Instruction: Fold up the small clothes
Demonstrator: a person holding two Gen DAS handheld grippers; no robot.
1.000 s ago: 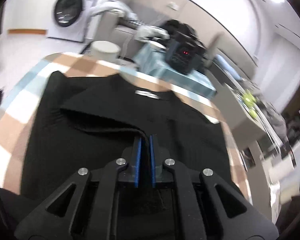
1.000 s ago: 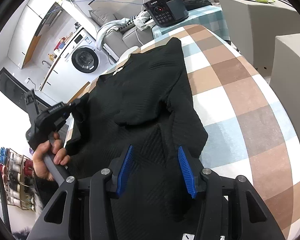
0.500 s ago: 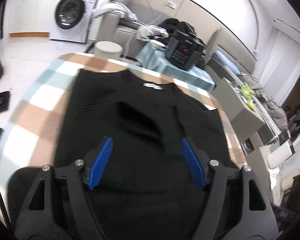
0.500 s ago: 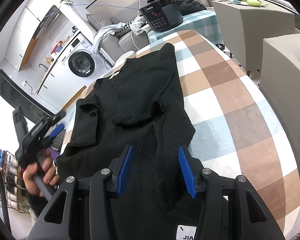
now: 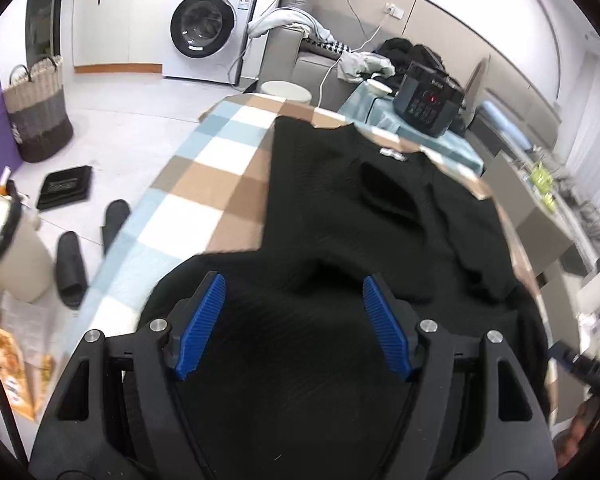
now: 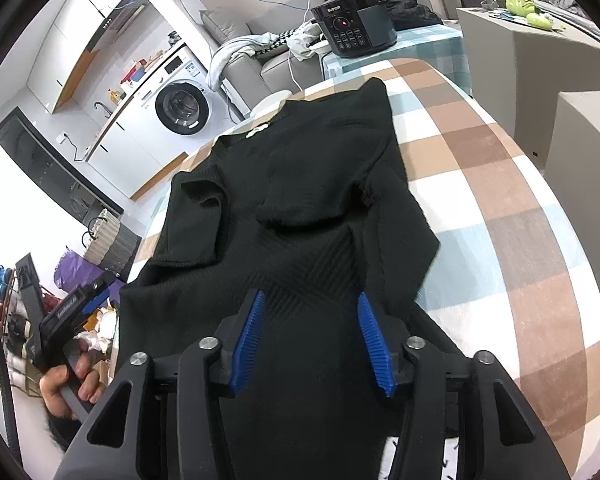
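both claws apart over the black sweater (image 6: 308, 208), right claw (image 6: 310, 336) opening.

Home laundry-living room, we note: washing machine (image 5: 204, 26), woven basket (image 5: 36, 108) left of it, sofa (image 5: 300, 60) right.

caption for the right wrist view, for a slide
Right gripper, fingers opening, over a black sweater with both sleeves folded in, on a checked tablecloth.
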